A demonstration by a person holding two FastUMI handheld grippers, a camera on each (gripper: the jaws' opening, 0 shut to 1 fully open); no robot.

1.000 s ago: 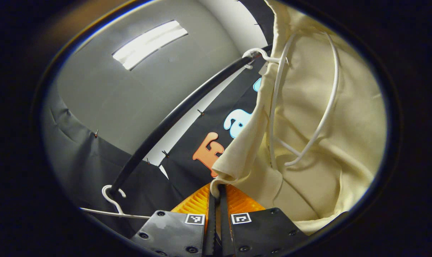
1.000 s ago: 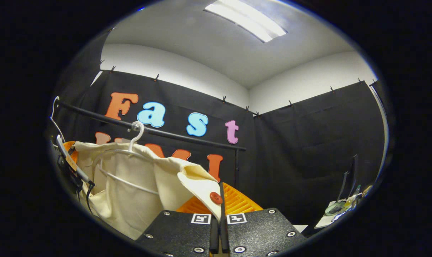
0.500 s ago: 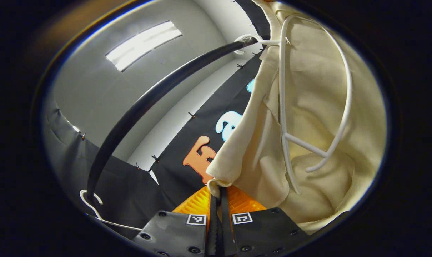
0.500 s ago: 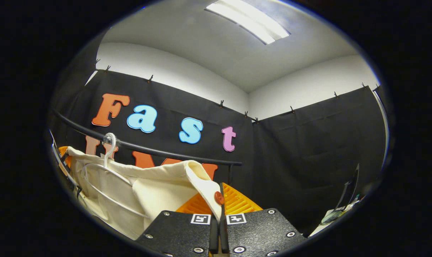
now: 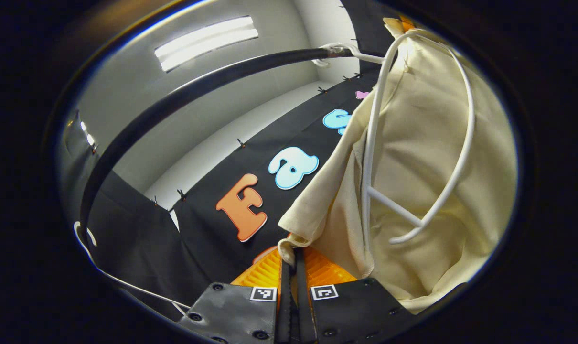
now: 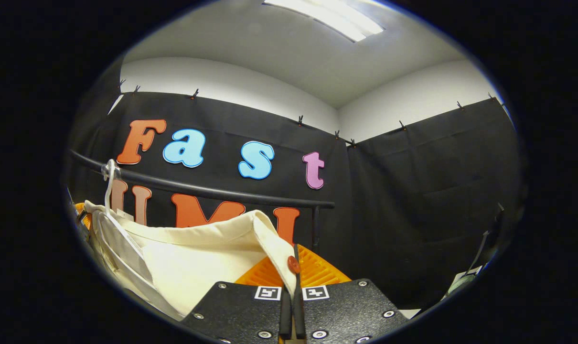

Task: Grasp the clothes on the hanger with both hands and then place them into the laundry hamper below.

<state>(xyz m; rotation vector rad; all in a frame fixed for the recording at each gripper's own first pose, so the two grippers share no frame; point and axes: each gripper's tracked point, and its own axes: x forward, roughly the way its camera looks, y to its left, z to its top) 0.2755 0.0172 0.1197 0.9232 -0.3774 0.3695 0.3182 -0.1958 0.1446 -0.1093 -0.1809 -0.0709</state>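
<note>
A cream garment (image 5: pixel 422 157) hangs around a white hanger (image 5: pixel 413 143) hooked on the black rail (image 5: pixel 198 91). In the left gripper view, my left gripper (image 5: pixel 293 255) is shut on a bunched corner of the cloth. The same cream garment (image 6: pixel 198 253) stretches leftward in the right gripper view, its white hanger (image 6: pixel 110 200) hooked on the rail (image 6: pixel 203 188). My right gripper (image 6: pixel 293 267) is shut on the cloth's edge beside a red button (image 6: pixel 293 264). The hamper is hidden.
Another white hanger (image 5: pixel 86 243), bare, hangs at the rail's near end in the left gripper view. The rail's upright post (image 6: pixel 315 227) stands just beyond my right gripper. A few small items (image 6: pixel 465 279) sit at the far right edge.
Both grippers have stayed shut on the cloth while moving. The right one has drawn away, so the garment stretches flatter and the hanger sits farther left. The rail has swung higher in the left gripper view.
</note>
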